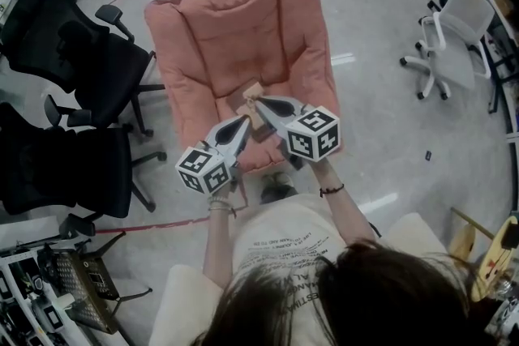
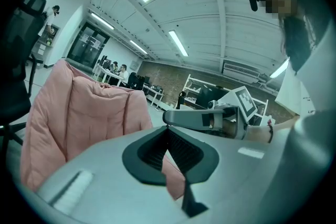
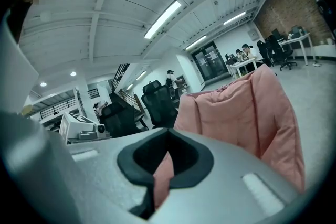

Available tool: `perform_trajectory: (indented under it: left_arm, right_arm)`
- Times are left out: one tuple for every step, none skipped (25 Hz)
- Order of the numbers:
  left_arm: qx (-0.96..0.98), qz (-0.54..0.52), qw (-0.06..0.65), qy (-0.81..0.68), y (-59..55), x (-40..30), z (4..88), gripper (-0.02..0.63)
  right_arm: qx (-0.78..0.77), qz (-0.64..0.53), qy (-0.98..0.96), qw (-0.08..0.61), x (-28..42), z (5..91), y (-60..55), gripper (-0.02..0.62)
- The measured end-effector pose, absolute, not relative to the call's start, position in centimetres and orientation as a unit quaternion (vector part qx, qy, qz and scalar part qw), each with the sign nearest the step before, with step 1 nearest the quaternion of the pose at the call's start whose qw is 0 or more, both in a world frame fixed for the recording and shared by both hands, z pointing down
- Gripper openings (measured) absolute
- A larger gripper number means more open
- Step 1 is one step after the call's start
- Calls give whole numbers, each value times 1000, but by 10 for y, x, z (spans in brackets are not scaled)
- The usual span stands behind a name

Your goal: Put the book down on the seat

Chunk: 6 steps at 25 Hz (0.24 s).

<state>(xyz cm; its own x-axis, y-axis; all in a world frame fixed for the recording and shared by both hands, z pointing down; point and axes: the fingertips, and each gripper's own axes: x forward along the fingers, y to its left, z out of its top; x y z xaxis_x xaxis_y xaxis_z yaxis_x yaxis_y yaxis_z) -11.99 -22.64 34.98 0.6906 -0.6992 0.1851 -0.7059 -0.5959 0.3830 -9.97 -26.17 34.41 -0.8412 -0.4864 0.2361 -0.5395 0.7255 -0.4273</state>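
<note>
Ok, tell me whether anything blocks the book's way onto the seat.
Nothing visible does. The book shows by the right gripper, over the pink seat, which is bare around it; whether it already rests there is unclear.

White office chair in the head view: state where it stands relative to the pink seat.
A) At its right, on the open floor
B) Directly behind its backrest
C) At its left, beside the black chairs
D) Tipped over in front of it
A: the white office chair stands upright on the floor at the right of the pink seat, while the black office chairs are at the left.
</note>
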Motion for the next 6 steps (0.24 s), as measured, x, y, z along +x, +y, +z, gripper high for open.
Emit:
perform_trajectory:
  left_arm:
    - [893,7,218,-393,-227,-121,350,-11]
    - [893,7,219,-393,-227,-121,350,-11]
    - [893,7,220,-394,-227,-121,350,-11]
    - [892,6,220,-394,-227,-122,349,-11]
    - [892,7,221,-394,-227,-122,349,-11]
    - [892,7,221,-394,-227,-123,350,-11]
  right_arm:
    - [275,246,-928,54,-101,344,-262,3]
    - [274,247,-928,55,-101,344,-262,3]
    - [273,247,-928,55,-102,343,-262,3]
    - [272,247,-928,55,-102,343,-262,3]
    - [272,247,-929,55,-103,342,-261,3]
    - [271,247,-929,55,-103,342,-261,3]
